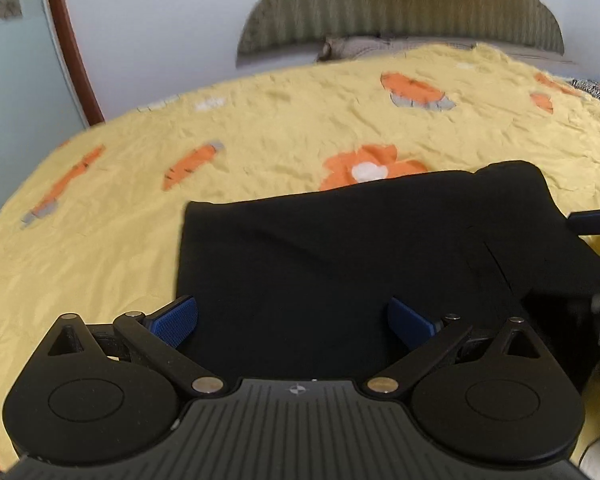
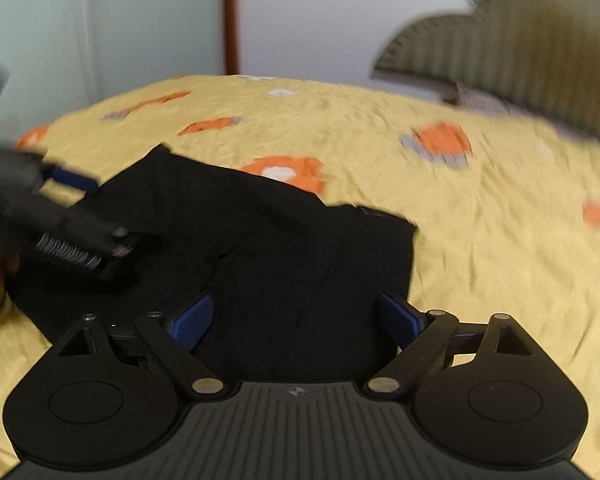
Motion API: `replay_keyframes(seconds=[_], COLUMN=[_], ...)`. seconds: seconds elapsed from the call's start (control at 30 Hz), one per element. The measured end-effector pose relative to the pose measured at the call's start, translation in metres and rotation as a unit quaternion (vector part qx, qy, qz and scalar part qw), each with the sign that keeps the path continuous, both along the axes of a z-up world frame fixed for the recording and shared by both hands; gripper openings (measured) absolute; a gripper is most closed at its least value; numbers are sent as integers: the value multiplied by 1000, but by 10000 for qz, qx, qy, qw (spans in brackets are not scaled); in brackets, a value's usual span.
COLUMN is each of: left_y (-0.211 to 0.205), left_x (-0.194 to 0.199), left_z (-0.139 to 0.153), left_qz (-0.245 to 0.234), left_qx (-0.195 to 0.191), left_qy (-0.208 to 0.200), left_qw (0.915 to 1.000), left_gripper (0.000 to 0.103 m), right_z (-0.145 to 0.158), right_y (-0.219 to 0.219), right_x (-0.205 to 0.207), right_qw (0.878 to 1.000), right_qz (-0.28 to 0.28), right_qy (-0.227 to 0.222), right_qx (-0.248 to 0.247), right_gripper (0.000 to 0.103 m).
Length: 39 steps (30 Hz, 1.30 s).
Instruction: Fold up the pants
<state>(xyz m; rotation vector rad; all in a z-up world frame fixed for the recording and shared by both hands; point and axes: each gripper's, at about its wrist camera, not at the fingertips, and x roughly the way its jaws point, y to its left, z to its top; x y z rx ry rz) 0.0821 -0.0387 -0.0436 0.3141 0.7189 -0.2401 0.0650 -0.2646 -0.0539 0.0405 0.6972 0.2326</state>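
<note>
Both jaws apart, nothing clamped: left hand-held gripper (image 1: pixel 292 322), right hand-held gripper (image 2: pixel 296 320). Pinch pants (image 1: pixel 340 248) near edge evenly on bed (image 1: pixel 100 240); fold far.

Soft even indoor light, no glare, fisheye bending at edges, motion blur heavier in right wrist view.

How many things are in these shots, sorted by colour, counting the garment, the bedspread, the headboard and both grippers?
Black: 3, the folded pants, the left gripper and the right gripper, both with blue fingers
Yellow: 1, the bedspread with orange prints
Olive green: 1, the headboard
Total: 5
</note>
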Motion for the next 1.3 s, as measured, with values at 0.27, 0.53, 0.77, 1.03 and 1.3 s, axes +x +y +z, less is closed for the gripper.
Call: replay_keyframes(seconds=[0.27, 0.53, 0.77, 1.03, 1.3], left_y=[18, 48, 61, 54, 51], left_x=[-29, -44, -35, -32, -35], left_z=[0, 14, 18, 13, 12], left_qz=[39, 280, 705, 806, 819], left_qx=[-19, -287, -392, -317, -251], left_qy=[40, 360, 515, 468, 393], left_qw=[10000, 9985, 9954, 9951, 9955], left_gripper=[103, 103, 103, 103, 103], right_z=[1, 3, 4, -6, 7], right_y=[-3, -25, -34, -16, -8], right_x=[-23, -47, -46, -43, -50], right_qw=[9997, 9964, 9924, 9963, 9972], right_qz=[-222, -541, -911, -832, -746], right_qy=[89, 76, 70, 129, 4], right_qx=[-65, 647, 825, 151, 32], right_gripper=[90, 91, 91, 102, 102])
